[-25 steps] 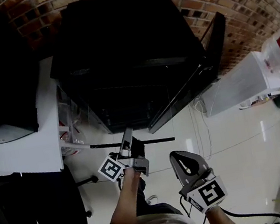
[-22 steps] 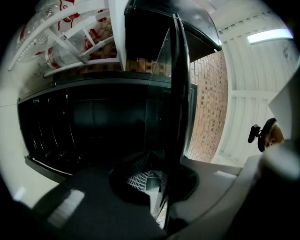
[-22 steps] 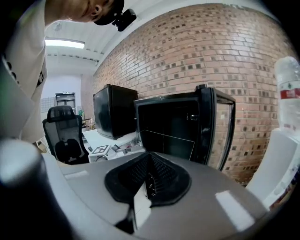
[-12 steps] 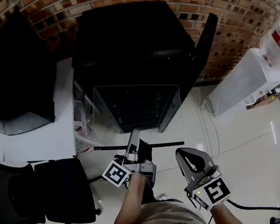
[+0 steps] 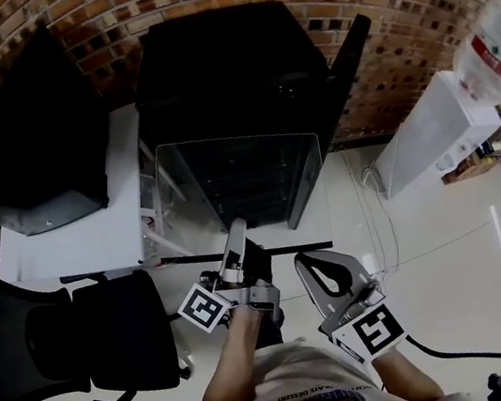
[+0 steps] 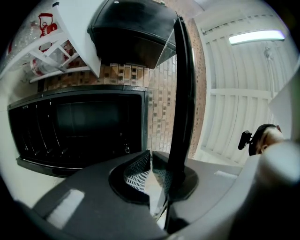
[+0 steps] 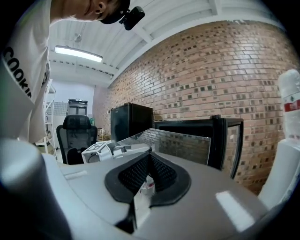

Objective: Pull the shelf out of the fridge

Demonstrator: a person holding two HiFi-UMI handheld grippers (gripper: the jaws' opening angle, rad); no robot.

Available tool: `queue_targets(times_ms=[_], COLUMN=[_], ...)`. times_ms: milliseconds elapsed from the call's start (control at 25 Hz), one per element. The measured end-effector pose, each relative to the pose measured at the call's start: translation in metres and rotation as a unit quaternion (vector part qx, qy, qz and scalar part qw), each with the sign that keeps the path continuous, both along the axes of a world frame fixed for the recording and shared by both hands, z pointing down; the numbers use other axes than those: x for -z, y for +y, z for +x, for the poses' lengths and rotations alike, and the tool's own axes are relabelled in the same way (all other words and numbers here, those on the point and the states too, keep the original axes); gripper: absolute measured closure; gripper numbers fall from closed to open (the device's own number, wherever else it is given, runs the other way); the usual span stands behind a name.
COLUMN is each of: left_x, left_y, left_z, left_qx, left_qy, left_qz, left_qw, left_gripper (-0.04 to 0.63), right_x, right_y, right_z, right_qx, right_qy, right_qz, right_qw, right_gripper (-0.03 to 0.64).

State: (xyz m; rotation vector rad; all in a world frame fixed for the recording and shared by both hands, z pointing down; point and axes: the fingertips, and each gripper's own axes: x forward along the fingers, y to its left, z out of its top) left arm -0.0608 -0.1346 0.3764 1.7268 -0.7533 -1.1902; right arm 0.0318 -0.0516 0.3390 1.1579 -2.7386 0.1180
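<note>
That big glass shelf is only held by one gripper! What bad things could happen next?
1. The left gripper pinches the glass shelf only at the middle of its black front edge. The wide pane could tilt or slip and break on the hard floor. The right gripper is shut and empty beside it, giving no support.
2. The shelf's right side looks close to the open fridge door, so swinging it might knock the glass.

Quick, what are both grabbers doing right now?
Left gripper: closed on the clear glass shelf with black edge.
Right gripper: closed, holding nothing.
</note>
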Motion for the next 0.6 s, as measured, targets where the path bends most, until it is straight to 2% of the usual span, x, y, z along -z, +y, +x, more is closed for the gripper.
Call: queue_targets(times_ms=[200, 600], left_x=[0.013, 0.022], left_y=[0.016, 0.029], left_z=[-0.001, 0.001], left_qx=[0.001, -0.004], left_qy=[0.004, 0.013], left_qz=[0.01, 0.014], left_qw=[0.9999, 0.9998], left_gripper=[0.581, 0.58], right_x=[0.009, 0.014], right_y=[0.015, 0.028], right_z=[-0.009, -0.007], right_qx=[0.018, 0.013], right_qy=[-0.002, -0.008], right_qz=[0.011, 0.026], right_qw=[1.0, 1.0], right_gripper=[0.614, 0.613])
